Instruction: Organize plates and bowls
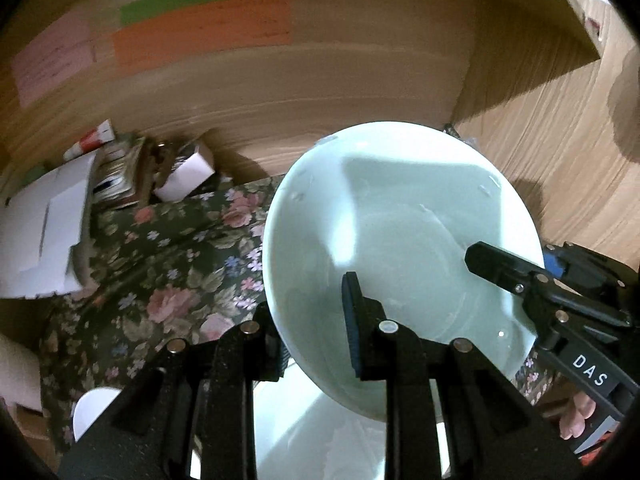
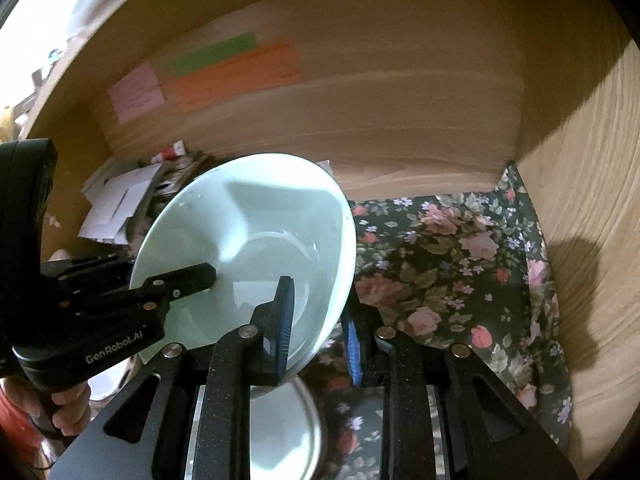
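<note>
A pale green bowl is held tilted in the air above the floral-lined shelf. My left gripper grips its near-left rim, one finger inside the bowl and one outside. My right gripper grips the opposite rim, with its left pad inside the bowl and its right pad outside. Each gripper shows in the other's view, the right gripper and the left gripper. Another pale dish lies below the bowl.
Wooden walls close the back and right side of the shelf. Papers and small boxes are piled at the back left. Coloured sticky notes are on the back wall. Floral liner covers the shelf to the right.
</note>
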A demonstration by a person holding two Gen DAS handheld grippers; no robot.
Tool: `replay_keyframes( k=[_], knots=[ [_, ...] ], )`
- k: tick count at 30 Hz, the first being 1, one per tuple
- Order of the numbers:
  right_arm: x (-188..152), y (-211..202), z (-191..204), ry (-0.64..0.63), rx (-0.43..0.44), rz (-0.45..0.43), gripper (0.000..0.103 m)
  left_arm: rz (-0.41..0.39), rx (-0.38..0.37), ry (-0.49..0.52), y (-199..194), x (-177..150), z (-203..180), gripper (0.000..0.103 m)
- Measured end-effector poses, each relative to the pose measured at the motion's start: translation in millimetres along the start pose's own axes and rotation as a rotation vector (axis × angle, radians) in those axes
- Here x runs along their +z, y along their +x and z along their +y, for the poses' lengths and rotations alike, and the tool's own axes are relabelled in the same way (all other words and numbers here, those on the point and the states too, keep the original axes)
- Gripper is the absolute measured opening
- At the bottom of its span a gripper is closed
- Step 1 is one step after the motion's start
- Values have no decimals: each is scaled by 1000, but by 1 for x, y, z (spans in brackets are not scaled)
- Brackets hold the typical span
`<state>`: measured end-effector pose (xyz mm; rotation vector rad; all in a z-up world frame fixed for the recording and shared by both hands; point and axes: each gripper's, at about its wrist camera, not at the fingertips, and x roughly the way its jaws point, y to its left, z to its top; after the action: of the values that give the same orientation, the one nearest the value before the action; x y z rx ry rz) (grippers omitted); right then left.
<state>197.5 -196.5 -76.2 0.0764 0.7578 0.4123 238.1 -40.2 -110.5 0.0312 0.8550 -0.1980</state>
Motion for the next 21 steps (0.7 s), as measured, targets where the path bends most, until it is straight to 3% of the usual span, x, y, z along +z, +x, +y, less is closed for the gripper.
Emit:
replay_keyframes(
  k=[21],
  knots=[
    [-30,20,108,-105,123,48,21,-7,72,-171,-59,-87,106,23]
  ],
)
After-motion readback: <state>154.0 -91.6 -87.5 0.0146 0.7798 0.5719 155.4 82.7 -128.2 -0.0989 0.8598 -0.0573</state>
